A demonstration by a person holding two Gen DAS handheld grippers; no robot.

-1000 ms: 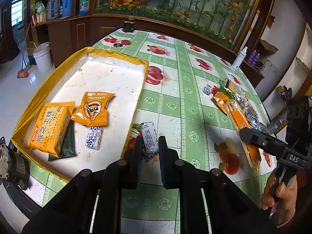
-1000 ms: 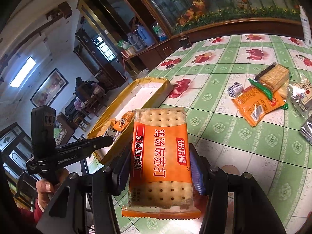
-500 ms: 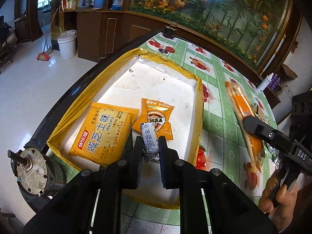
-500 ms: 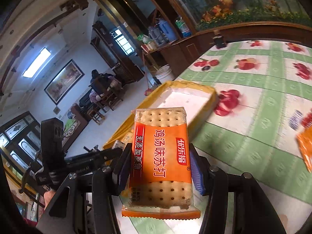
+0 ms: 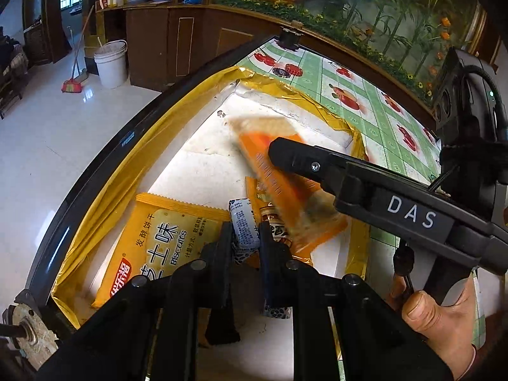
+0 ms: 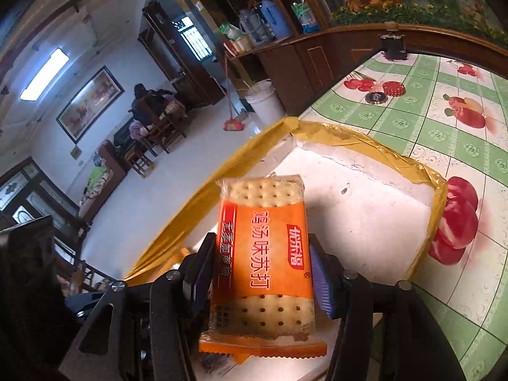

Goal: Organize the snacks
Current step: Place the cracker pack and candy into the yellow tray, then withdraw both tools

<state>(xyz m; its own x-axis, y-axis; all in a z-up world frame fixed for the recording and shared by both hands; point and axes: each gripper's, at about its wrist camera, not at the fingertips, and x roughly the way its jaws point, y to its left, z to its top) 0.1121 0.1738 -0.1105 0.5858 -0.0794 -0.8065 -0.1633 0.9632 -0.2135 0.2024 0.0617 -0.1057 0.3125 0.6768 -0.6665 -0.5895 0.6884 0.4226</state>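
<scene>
My left gripper [image 5: 244,235] is shut on a small blue-and-white candy packet [image 5: 243,222], low inside the yellow-taped white box [image 5: 285,87]. Under it lie a yellow biscuit pack [image 5: 165,247] and a small orange snack pack [image 5: 275,222]. My right gripper [image 6: 263,270] hangs over the same box [image 6: 349,139], jaws opening. The orange cracker pack [image 6: 263,254] sits tilted between its pads, with small gaps on both sides. In the left wrist view the cracker pack [image 5: 279,187] is blurred beside the sharp right finger [image 5: 301,158].
The box stands at the left end of a table with a green fruit-print cloth [image 6: 444,120], close to the black table edge [image 5: 95,171]. Two bottle caps [image 6: 385,90] lie beyond the box. A hand [image 5: 438,317] holds the right gripper. Below are white floor, a bucket [image 5: 111,63] and a broom.
Both grippers swung left from over the tablecloth to over the box. The candy packet sank toward the packs inside. The cracker pack has tilted and sits looser between the right jaws.
</scene>
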